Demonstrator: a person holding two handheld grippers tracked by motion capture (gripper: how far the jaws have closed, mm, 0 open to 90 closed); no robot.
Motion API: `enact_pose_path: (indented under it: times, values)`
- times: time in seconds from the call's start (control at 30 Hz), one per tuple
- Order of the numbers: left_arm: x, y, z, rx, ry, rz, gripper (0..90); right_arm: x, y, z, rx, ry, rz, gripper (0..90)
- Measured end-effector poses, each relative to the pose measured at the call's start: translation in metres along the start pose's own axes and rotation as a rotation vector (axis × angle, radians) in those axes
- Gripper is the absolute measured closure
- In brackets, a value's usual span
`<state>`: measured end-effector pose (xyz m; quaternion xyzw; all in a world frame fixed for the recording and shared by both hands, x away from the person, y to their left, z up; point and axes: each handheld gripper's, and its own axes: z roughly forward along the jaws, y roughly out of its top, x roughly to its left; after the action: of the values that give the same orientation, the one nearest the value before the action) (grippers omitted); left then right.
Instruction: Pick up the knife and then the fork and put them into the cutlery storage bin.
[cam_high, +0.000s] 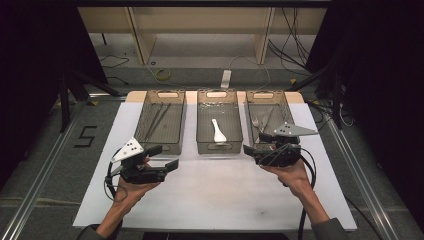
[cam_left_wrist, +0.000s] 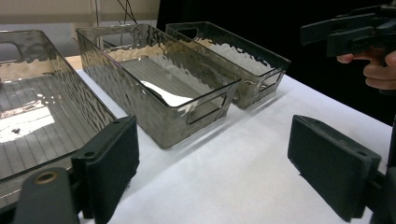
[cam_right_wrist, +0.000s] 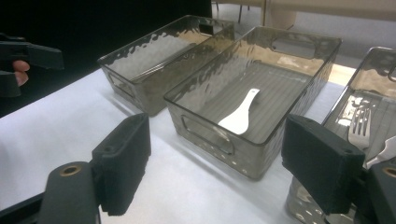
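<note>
Floor marking "5" (cam_high: 86, 136) left of table (cam_high: 200, 200) — bins (cam_high: 219, 129) unlabelled

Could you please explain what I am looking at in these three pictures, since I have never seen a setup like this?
A person stands at a white table and holds a hand-held two-jaw tool in each hand. The high view looks down from above: the left tool and the right tool come in from below. The other two pictures come from cameras riding on each tool, looking along its black jaws.

Three smoky clear bins stand side by side. The left bin holds thin dark sticks, perhaps chopsticks. The middle bin holds a white spoon. The right bin holds forks.

Both tools are open and hold nothing.
</note>
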<state>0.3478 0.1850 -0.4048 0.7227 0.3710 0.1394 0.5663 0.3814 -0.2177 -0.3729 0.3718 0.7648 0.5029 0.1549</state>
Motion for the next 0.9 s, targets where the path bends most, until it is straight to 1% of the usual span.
enact_pose_path:
  times: [0.23,0.5,0.57,0.67,0.7,0.8,0.9]
  values:
    - [-0.001,0.0,0.0,0.004,-0.007,0.001,16.0,0.004,-0.015,-0.009,-0.024,0.008,0.0,24.9]
    - [-0.001,0.0,0.0,0.005,-0.014,-0.008,16.0,0.005,-0.037,-0.02,-0.057,0.013,0.023,25.0]
    - [-0.001,0.0,0.0,0.005,-0.017,-0.013,16.0,0.007,-0.042,-0.022,-0.058,0.017,0.017,25.0]
    - [-0.001,-0.001,0.0,0.006,-0.02,-0.013,16.1,0.009,-0.05,-0.024,-0.06,0.013,0.01,24.6]
    - [-0.001,-0.001,0.0,0.007,-0.021,-0.015,16.1,0.01,-0.053,-0.025,-0.058,0.007,0.011,24.5]
    - [-0.002,-0.001,0.001,0.008,-0.029,-0.019,16.0,0.012,-0.058,-0.028,-0.064,-0.017,-0.006,24.6]
    - [-0.003,-0.001,0.001,0.016,-0.035,-0.013,16.1,0.011,-0.062,-0.03,-0.074,-0.011,0.006,24.6]
